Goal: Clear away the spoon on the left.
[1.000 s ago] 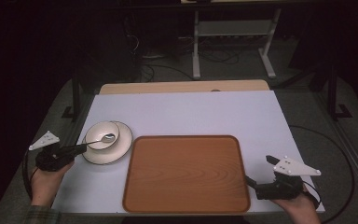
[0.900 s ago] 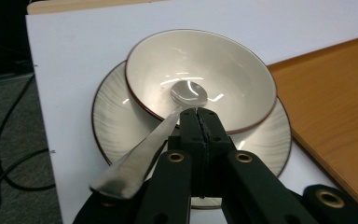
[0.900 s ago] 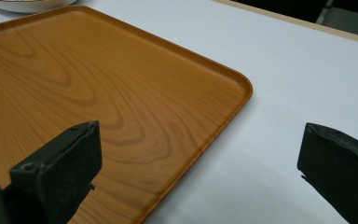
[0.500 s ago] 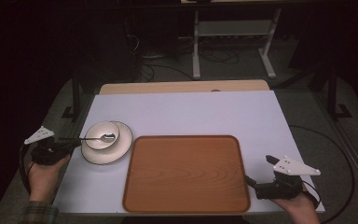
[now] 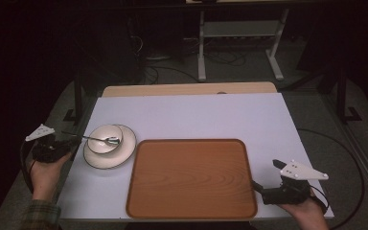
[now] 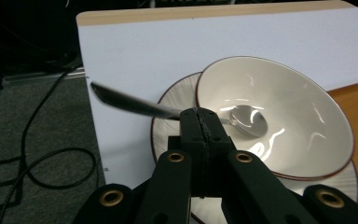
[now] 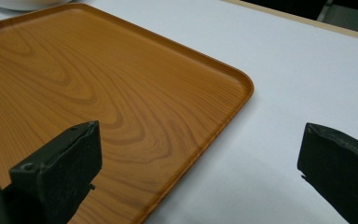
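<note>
Left claw point(image 6: 200, 122) pinches spoon point(image 6: 177, 112) mid-handle; its head in bowl point(image 6: 279, 107).

Overhead light fell on the table point(image 5: 187, 115) while the room behind stayed dark. Glare streaked the bowl point(image 6: 279, 116) beyond the fingers point(image 6: 200, 135); the spoon point(image 6: 126, 102) handle blurred.

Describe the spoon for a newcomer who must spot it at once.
On the white table, left of the wooden tray, a bowl sits on a plate. The spoon lies across that bowl, pinched in the left hand-held gripper: the sole metal, slender piece among round crockery.
</note>
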`<action>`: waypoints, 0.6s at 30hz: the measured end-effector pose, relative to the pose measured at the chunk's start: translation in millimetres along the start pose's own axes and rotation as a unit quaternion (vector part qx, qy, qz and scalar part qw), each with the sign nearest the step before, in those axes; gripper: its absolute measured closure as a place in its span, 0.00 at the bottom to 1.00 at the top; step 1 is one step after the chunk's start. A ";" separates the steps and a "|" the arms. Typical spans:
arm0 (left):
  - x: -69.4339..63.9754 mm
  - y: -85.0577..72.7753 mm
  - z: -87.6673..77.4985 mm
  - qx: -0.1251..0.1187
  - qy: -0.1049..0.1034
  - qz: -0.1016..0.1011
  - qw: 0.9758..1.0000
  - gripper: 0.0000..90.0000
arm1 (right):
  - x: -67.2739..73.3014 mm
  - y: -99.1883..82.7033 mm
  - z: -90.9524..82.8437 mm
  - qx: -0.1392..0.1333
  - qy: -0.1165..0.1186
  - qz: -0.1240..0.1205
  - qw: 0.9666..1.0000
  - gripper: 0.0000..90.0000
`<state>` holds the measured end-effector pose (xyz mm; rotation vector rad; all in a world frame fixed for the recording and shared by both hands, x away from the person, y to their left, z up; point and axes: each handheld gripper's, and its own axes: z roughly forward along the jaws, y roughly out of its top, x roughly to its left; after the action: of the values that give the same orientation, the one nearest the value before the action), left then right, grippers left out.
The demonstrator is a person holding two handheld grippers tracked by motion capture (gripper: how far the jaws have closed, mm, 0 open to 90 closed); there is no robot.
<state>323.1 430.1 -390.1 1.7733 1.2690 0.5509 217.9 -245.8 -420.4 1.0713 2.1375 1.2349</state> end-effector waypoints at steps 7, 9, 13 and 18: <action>3.8 5.1 6.5 -0.004 0.006 -0.003 1.000 1.00 | -0.3 0.0 0.4 0.001 -0.001 -0.001 1.000 0.00; 4.1 7.2 8.7 -0.005 0.004 -0.003 1.000 1.00 | -0.2 0.1 0.4 0.001 0.000 -0.001 1.000 0.00; 4.0 11.1 13.7 -0.006 0.004 -0.002 1.000 1.00 | 0.2 -0.1 0.7 0.003 0.000 -0.001 1.000 0.00; 4.7 14.4 20.9 -0.003 0.008 -0.001 1.000 1.00 | 0.2 -0.2 1.5 0.003 0.002 -0.003 1.000 0.03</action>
<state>348.3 424.7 -389.7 1.7657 1.2788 0.5678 218.8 -244.9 -421.3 1.0645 2.1472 1.2287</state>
